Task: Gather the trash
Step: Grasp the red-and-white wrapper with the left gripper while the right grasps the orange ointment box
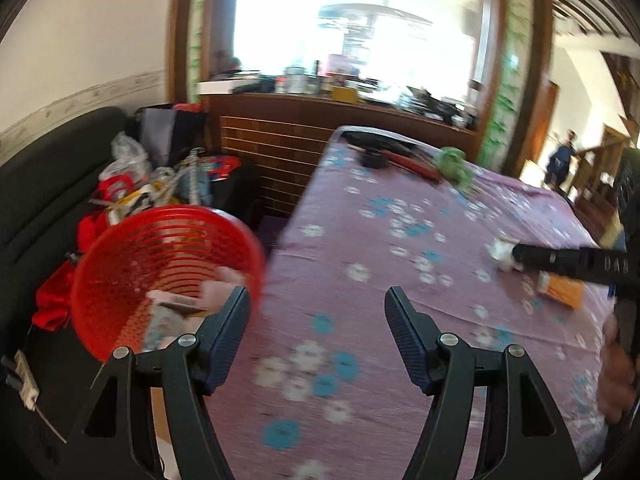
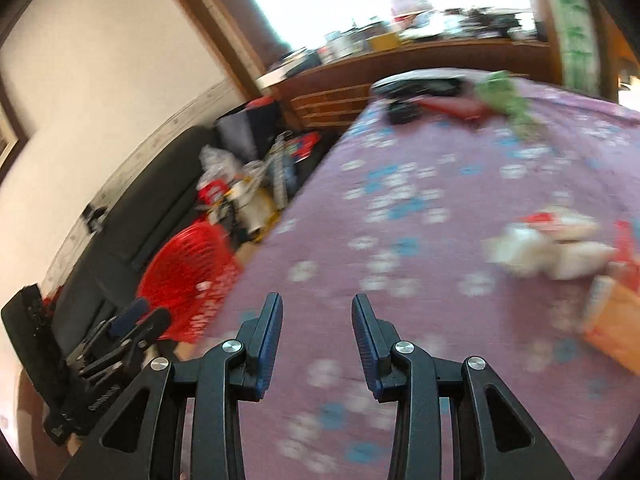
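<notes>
left tongs (image 1: pixel 316 312) gaping, empty; right tongs (image 2: pixel 317 322) parted, empty

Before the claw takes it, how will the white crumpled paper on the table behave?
The white crumpled paper looks loosely wadded, so it is probably light and will squash. It lies on a smooth tablecloth, so a push may slide it.

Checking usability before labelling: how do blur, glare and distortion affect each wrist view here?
Left wrist view: window blown out white, red basket and tablecloth smeared, left gripper sharp, edges bent by the fisheye. Right wrist view: heavier motion blur, white trash pile only a smudge, right gripper crisp, horizon tilted.
</notes>
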### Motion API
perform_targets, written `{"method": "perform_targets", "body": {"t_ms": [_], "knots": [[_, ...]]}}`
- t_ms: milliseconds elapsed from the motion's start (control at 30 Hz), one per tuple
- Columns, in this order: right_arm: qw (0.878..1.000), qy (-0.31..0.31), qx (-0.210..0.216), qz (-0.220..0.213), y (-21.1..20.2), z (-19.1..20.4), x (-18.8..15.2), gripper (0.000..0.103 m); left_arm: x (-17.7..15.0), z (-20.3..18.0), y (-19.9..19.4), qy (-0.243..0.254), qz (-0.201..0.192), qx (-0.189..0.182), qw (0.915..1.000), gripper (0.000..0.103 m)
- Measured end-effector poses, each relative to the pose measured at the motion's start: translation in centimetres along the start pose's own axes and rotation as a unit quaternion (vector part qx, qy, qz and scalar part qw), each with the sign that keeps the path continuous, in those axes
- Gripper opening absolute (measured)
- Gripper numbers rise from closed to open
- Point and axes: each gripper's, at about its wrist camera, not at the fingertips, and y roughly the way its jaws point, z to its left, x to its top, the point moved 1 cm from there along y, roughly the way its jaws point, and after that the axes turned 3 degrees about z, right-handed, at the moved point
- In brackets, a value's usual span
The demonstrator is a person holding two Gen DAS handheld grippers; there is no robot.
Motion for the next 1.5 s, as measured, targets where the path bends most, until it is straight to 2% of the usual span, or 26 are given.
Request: {"method": "perform_targets", "body": {"t_ms": [133,267,333,433,533,600,667,700,767,833,900,967,1067,1133,1200,1233,1267,1300,1433,1500], "knots": [[0.995,0.052,-0.078,-0.035,-4.6,-7.8,0.4,0.042,-0.3,-4.2,0.4,0.035,0.016,-0.033,0.9987,0.07],[0.985,0.098,-0.137,-0.035,-6.9,-15.4,0.5,0.042,-0.7,-8.3,0.6,0.069,0.03,-0.054,0.9957,0.071],[0.982,0.123,-0.141,-0.029,-7.3,-18.7,0.2,0.043,-0.9,-10.1,0.7,0.082,0.037,-0.066,0.9937,0.071],[0.981,0.153,-0.115,-0.014,-6.9,-21.3,-0.7,0.044,-1.3,-12.1,0.8,0.098,0.043,-0.075,0.9915,0.071],[0.984,0.159,-0.072,0.013,-6.5,-21.0,-2.0,0.044,-1.5,-13.6,0.9,0.111,0.048,-0.081,0.9894,0.071],[0.99,0.134,-0.029,0.03,-6.5,-18.9,-2.8,0.045,-1.5,-14.0,1.0,0.112,0.051,-0.083,0.9889,0.071],[0.993,0.107,-0.009,0.046,-6.5,-16.9,-3.8,0.045,-1.4,-14.4,1.2,0.112,0.057,-0.089,0.9881,0.071],[0.995,0.092,-0.004,0.05,-6.6,-16.0,-4.0,0.048,-1.4,-14.5,1.3,0.112,0.059,-0.091,0.9878,0.071],[0.996,0.065,-0.023,0.049,-6.7,-14.8,-4.1,0.056,-1.2,-14.7,1.5,0.11,0.063,-0.094,0.9874,0.071],[0.996,0.033,-0.08,0.031,-6.8,-14.1,-3.7,0.062,-0.9,-14.6,1.5,0.107,0.065,-0.098,0.9872,0.071],[0.993,-0.003,-0.116,0.02,-6.6,-13.6,-3.3,0.074,-0.7,-14.6,1.3,0.109,0.065,-0.101,0.9868,0.075],[0.992,-0.036,-0.116,0.033,-5.4,-13.6,-3.0,0.085,-0.5,-14.6,1.1,0.114,0.064,-0.102,0.9862,0.08],[0.986,-0.071,-0.14,0.05,-4.0,-13.7,-2.8,0.085,-0.1,-14.7,1.1,0.123,0.067,-0.11,0.984,0.081],[0.986,-0.083,-0.13,0.069,-2.9,-13.7,-2.9,0.085,0.2,-14.8,1.3,0.127,0.077,-0.12,0.9817,0.081],[0.981,-0.106,-0.142,0.074,-2.0,-13.0,-3.1,0.084,0.7,-14.9,1.7,0.127,0.086,-0.13,0.9795,0.081],[0.98,-0.113,-0.149,0.074,-1.9,-12.7,-3.3,0.08,1.0,-15.0,2.0,0.126,0.091,-0.133,0.9788,0.081],[0.977,-0.12,-0.16,0.075,-1.5,-12.5,-3.4,0.064,1.2,-15.1,2.2,0.125,0.094,-0.135,0.9784,0.081],[0.975,-0.12,-0.168,0.078,-1.3,-12.4,-3.5,0.056,1.5,-15.3,2.5,0.125,0.098,-0.138,0.9776,0.081],[0.978,-0.102,-0.169,0.069,-1.5,-12.9,-3.3,0.051,2.4,-16.4,3.5,0.129,0.11,-0.142,0.9752,0.082],[0.985,-0.085,-0.142,0.054,-2.4,-13.3,-3.3,0.05,3.0,-17.1,4.1,0.129,0.115,-0.146,0.974,0.083]]}}
